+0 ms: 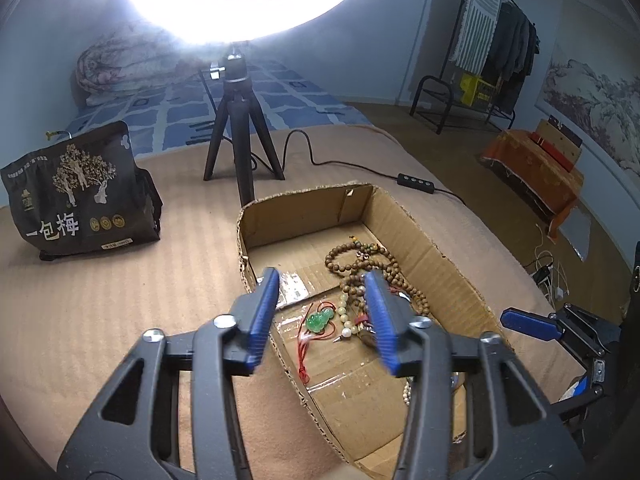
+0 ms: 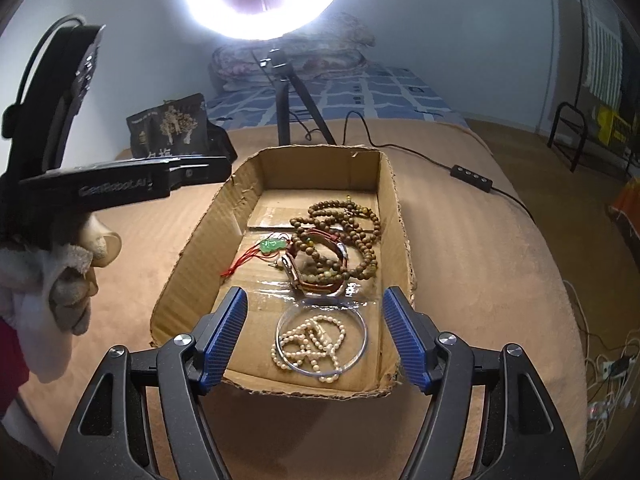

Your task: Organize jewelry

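Two grippers, both over the near end of one cardboard box [image 2: 400, 216] on a tan cloth. The right gripper [image 2: 314, 336] stands wide open, empty, just above a clear bangle [image 2: 362, 344] ringing a heap of pearl beads [image 2: 310, 340]. The left gripper [image 1: 322, 320] is partly open with nothing between its pads, above a green pendant [image 1: 319, 320] on red cord.

Further in: a leather-strap watch [image 2: 294, 270], then a tangle of wooden prayer beads [image 2: 360, 232].

Handling, judged: all light. Strands limp and prone to snag one another; take a bunched loop, not a single bead. Bangle stiff, slick, likely brittle; grip across its rim. Pendant hard and chippable; lift by the cord.

Beyond the box: a dark snack bag [image 1: 76, 192] printed "一包梅"; the left gripper's body in the right view reads "GenRobot.AI"; a ring light [image 1: 240, 4] on a tripod.
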Demonstrator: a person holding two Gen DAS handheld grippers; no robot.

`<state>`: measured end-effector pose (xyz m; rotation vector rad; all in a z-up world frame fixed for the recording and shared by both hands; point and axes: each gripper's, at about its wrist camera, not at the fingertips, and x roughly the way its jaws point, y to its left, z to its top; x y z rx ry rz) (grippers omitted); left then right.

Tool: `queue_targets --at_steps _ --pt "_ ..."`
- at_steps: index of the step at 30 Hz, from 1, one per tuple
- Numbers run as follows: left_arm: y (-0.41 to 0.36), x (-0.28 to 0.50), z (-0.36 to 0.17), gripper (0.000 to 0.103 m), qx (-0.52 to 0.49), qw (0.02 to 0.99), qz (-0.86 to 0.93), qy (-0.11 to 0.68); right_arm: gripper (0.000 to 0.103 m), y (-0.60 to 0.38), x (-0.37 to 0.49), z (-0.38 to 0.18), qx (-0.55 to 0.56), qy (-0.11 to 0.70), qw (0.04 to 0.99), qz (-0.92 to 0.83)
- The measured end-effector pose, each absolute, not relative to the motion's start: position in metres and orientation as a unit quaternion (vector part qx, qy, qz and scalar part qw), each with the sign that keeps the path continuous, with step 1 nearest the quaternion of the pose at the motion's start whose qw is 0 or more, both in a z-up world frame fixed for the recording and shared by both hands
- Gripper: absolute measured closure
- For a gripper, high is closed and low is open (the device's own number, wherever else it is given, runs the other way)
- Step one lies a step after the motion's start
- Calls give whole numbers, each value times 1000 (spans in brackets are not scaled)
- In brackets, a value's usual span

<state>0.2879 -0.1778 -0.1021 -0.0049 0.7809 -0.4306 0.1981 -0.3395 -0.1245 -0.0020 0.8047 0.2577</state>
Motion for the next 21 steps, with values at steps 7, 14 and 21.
queue_targets --at_steps 7,14,21 --pt "-181 282 -98 39 8 906 -206 368 25 -340 198 -126 -5 395 912 114" --pt "-177 276 -90 39 7 909 -201 366 25 -334 192 -121 -14 394 912 111" --pt "-166 263 -70 39 3 915 -191 356 25 -331 181 -104 -21 384 917 104"
